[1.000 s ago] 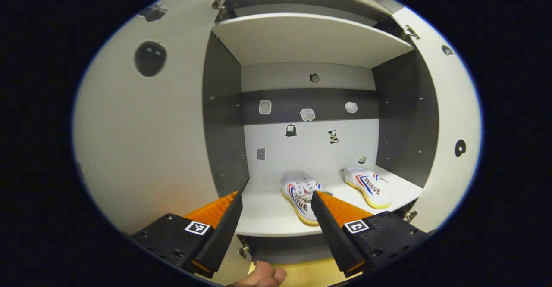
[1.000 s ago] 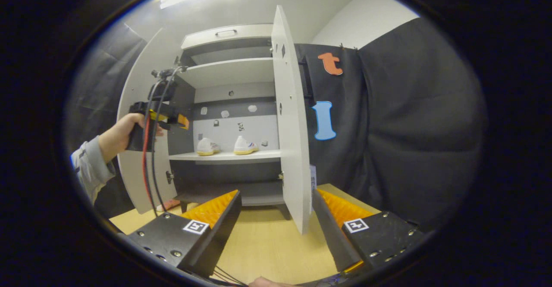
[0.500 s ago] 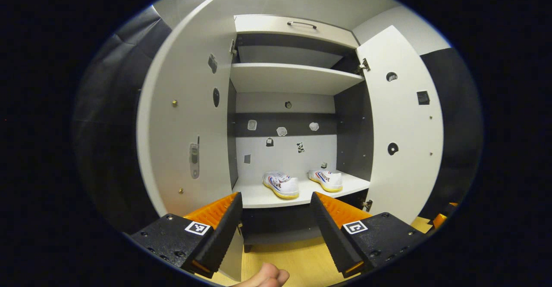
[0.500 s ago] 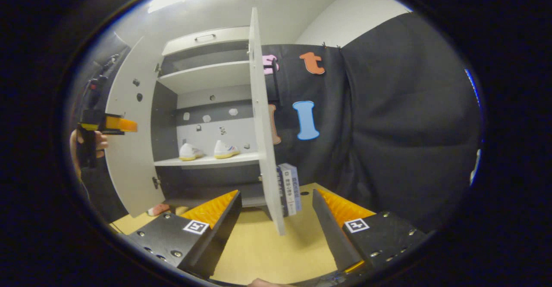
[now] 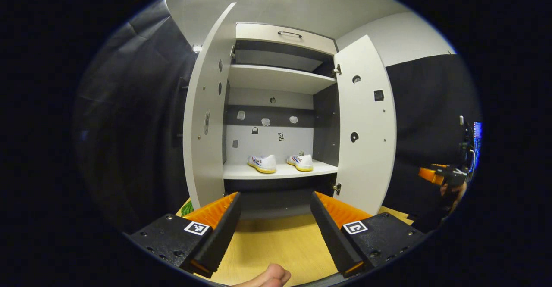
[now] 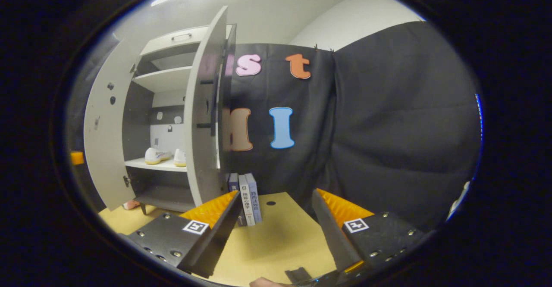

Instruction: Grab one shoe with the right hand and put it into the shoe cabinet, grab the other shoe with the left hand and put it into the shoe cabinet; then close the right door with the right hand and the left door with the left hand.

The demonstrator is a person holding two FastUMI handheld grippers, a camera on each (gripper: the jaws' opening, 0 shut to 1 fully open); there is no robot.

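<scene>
Both shoes shelved; both hand-held grippers spread apart, empty. Right door: stiff, light panel; push near its free edge.

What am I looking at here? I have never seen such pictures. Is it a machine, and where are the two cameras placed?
It is no machine. A person holds a hand tool with two fingers in each hand, and a wide-angle camera rides on each tool.

The left gripper view looks straight into an open shoe cabinet. The left tool is at the bottom, open and holding nothing. Two white shoes stand on the middle shelf. The left door and the right door are both open. At the right edge you see the other tool in a hand.

The right gripper view looks from the right side. The right tool is open and empty too, above a yellow table. Some books stand beside the cabinet.
</scene>
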